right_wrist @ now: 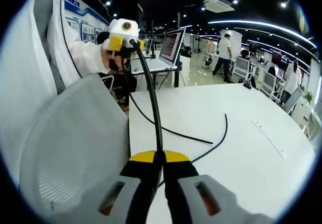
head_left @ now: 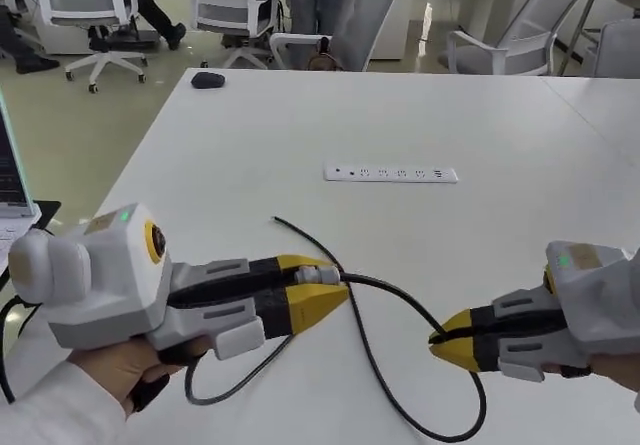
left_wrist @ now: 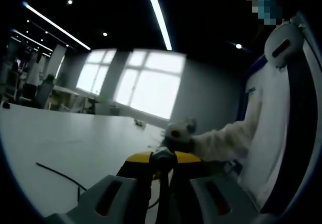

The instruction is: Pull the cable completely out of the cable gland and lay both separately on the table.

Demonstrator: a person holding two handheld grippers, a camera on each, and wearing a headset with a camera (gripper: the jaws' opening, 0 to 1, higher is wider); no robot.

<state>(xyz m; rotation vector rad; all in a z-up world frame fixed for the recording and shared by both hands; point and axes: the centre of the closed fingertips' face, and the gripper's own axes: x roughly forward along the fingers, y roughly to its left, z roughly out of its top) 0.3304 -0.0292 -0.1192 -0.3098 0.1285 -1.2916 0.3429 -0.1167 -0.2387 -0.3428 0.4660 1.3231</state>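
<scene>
So the left gripper point(head_left: 336, 279) has its yellow jaws pressed together on the cable gland point(head_left: 316, 275), holding it up off the table point(head_left: 250, 135) on the near side of the power strip point(head_left: 390, 173), a little past that strip's left end. That's the anchor: the gland is pinned so it can't follow the pull.

The right gripper point(head_left: 436, 342) sits nearer the person than the power strip, off toward its right end, jaws pinched onto the black cable point(right_wrist: 155, 108) well clear of the gland. In the right gripper view the cable runs straight from between those jaws up to the gland in the other claw, close to taut. That's a clean line, so I'd say a pull goes along the gland's bore rather than across it.

Now look at the slack: a loop trails on the table on the near side of the power strip, and a free end lies between the strip and the gland. So the cable looks threaded through, not out yet. Neither part is laid down, and the separating pull seems to be the step in hand
</scene>
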